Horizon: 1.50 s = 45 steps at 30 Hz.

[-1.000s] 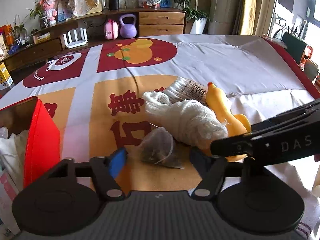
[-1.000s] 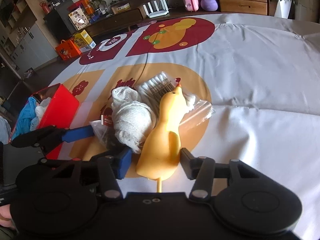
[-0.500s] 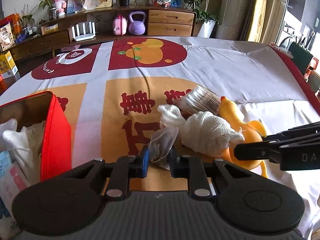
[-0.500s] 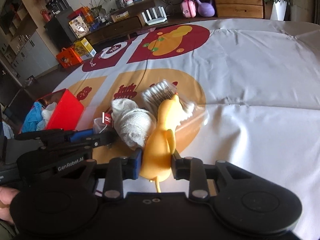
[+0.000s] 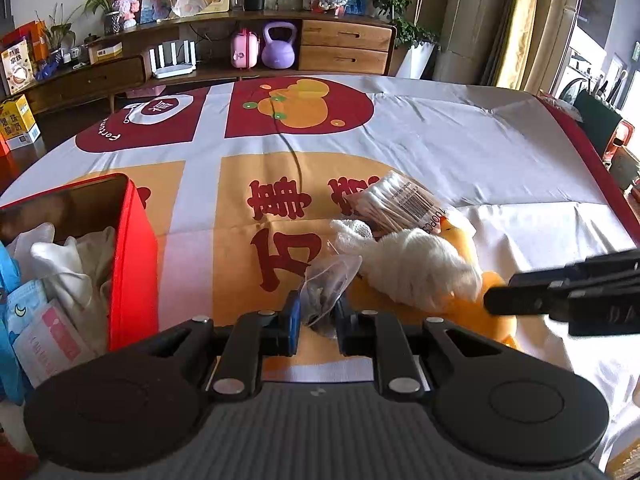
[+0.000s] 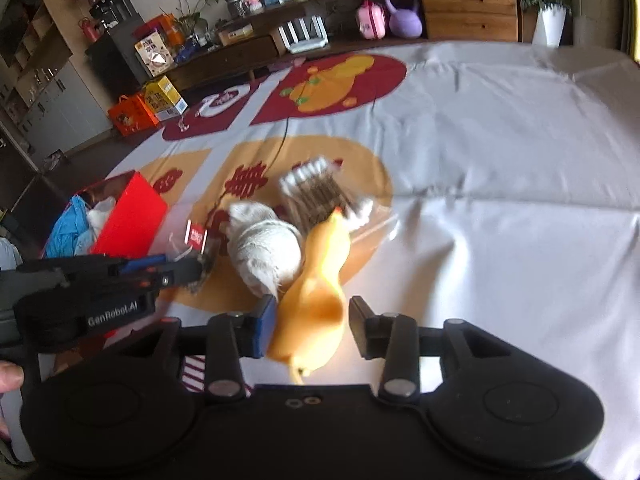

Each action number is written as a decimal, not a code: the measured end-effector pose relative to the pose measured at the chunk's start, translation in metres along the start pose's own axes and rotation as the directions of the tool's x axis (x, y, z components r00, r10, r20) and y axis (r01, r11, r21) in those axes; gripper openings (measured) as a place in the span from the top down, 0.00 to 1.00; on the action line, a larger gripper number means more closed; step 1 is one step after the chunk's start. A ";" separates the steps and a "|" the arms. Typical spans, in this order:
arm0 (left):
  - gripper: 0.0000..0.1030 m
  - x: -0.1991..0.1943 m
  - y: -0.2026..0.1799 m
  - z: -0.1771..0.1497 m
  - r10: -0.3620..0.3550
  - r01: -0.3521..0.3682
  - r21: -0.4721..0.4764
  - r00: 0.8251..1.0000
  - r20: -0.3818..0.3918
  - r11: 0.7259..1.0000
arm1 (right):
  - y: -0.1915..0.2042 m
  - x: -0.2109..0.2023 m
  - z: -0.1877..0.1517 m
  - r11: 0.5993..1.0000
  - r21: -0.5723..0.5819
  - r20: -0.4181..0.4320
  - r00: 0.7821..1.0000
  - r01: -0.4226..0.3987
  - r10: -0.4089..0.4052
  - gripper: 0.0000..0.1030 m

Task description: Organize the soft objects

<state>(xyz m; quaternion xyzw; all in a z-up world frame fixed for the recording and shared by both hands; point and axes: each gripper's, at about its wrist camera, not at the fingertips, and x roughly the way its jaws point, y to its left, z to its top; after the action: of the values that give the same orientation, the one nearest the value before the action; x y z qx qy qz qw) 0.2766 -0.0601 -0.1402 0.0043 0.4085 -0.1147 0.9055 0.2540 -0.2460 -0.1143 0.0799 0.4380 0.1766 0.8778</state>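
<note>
A small translucent mesh sachet of dark material [image 5: 325, 292] sits pinched between the left tongs [image 5: 317, 314], whose jaws stand narrow against its sides; a red paper tag [image 6: 196, 234] hangs with it in the right wrist view. Just beside it lies one white gauze roll [image 5: 416, 268], touching one yellow rubber duck toy [image 6: 320, 292]. The duck's body lies between the right tongs [image 6: 312, 326]; the blue-padded finger touches its flank, while the other finger stands slightly off, so the jaws are spread wider than the duck. Behind the roll, toward the far edge of the tabletop, rests one clear plastic pack of cotton swabs [image 5: 400, 202] with a barcode label.

All four soft things cluster on the orange patch of the printed cloth that covers the tabletop [image 5: 460, 144].

Near the left edge stands one red open-topped rectangular box [image 5: 132, 248]. Inside it lie crumpled white cloth [image 5: 76, 260], a light blue packet [image 5: 24, 304] and a pink-and-white packet [image 5: 52, 340]; how many more things it contains cannot be told.
</note>
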 end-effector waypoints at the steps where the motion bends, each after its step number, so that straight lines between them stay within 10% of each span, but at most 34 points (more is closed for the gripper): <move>1: 0.83 0.000 0.000 0.000 -0.001 0.001 0.000 1.000 -0.001 1.000 | 0.000 -0.002 0.002 1.000 0.001 0.006 1.000 0.003 -0.003 0.61; 23: 0.83 0.007 0.002 -0.003 -0.015 0.015 -0.007 1.000 -0.024 1.000 | 0.024 0.027 -0.010 0.986 -0.161 -0.043 0.998 0.037 -0.045 0.73; 45: 0.83 -0.077 -0.003 0.004 0.005 -0.004 -0.026 0.999 0.041 1.000 | 0.056 -0.067 -0.010 0.976 -0.210 0.078 0.996 0.055 -0.040 0.79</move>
<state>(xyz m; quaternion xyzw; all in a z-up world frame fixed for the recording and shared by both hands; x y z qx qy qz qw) 0.2293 -0.0475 -0.0801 -0.0089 0.3914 -0.1075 0.9139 0.1952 -0.2196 -0.0540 -0.0180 0.3860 0.1981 0.9008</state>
